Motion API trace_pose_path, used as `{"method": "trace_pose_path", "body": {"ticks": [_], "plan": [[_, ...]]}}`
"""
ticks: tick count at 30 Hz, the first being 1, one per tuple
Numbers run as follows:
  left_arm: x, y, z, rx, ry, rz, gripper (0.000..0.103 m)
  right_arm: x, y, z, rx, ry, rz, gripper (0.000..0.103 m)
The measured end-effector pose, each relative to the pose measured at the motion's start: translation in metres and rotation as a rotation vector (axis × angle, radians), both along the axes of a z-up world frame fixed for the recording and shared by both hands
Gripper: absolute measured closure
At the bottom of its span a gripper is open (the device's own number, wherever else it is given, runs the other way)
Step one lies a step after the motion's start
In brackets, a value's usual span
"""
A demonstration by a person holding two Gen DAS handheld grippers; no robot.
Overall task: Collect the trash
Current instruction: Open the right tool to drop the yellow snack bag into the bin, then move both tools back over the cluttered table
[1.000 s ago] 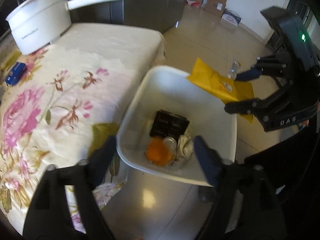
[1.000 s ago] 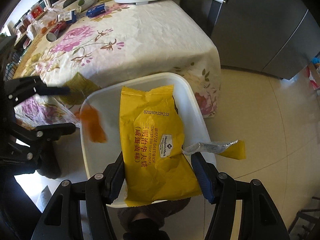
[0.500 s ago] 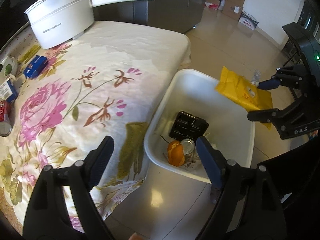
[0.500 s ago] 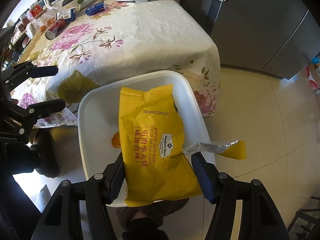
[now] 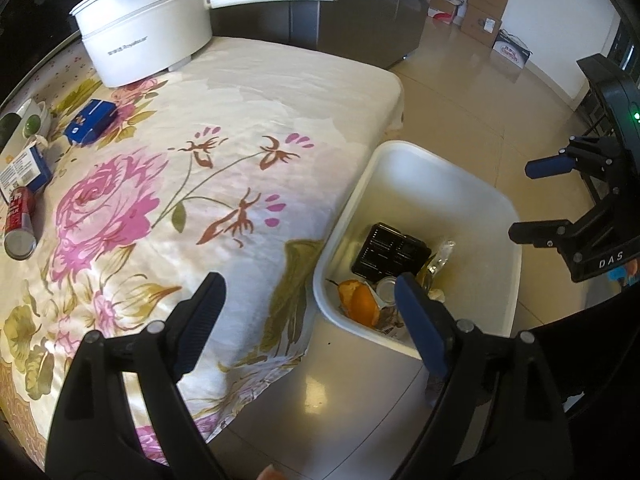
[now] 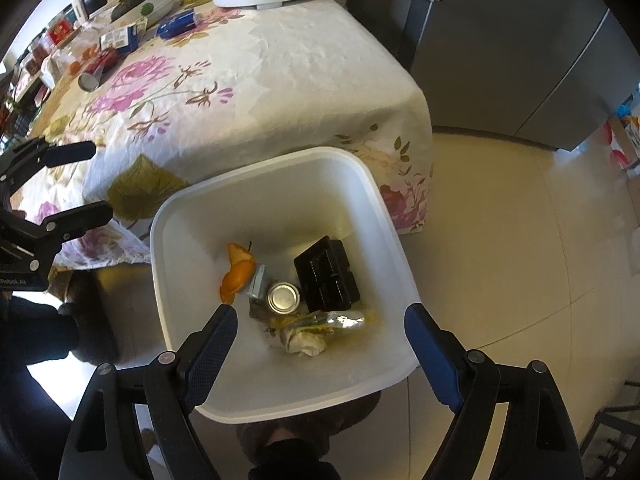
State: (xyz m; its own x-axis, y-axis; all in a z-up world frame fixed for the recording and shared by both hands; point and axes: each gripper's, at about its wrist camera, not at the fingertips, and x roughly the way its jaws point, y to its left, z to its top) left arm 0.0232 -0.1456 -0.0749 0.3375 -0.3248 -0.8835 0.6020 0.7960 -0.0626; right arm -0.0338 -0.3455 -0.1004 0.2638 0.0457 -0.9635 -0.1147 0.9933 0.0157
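Observation:
A white bin point(image 6: 276, 164) point(image 5: 440, 160) stands on the floor against the table's corner. In it lie orange peel point(image 6: 238, 276) point(image 5: 360, 300), a black tray point(image 6: 326, 276) point(image 5: 390, 248), a tin can point(image 6: 283, 298), crumpled paper point(image 6: 304, 342) and a yellow-and-silver snack packet point(image 6: 340, 320). My right gripper point(image 6: 320, 312) point(image 5: 524, 202) hangs over the bin, pointing down. Its jaws are opening, with nothing between them. My left gripper point(image 5: 308, 280) point(image 6: 98, 178) is open and empty over the table's edge, beside the bin.
The floral tablecloth point(image 5: 224, 168) carries a white pot with a long handle point(image 5: 144, 36), a blue box point(image 5: 92, 122), a carton point(image 5: 24, 170) and a red can on its side point(image 5: 18, 224). Grey cabinets point(image 6: 500, 52) stand behind; cardboard boxes point(image 5: 484, 4) sit by the far wall.
The right gripper's jaws spread and the yellow packet fell from them into the bin. The left gripper swung from above the bin towards the table. Orange peel settled in the bin.

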Motion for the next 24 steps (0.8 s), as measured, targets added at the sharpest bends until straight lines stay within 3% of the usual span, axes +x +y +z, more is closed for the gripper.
{"method": "trace_pose_path", "body": {"ticks": [16, 24], "plan": [[0.027, 0.053, 0.015, -0.031, 0.007, 0.142, 0.017, 0.027, 0.027, 0.021, 0.001, -0.058, 0.011, 0.016], [0.051, 0.098, 0.026, -0.046, -0.013, 0.265, 0.005, 0.050, 0.053, 0.033, 0.004, -0.100, 0.015, 0.016]]}}
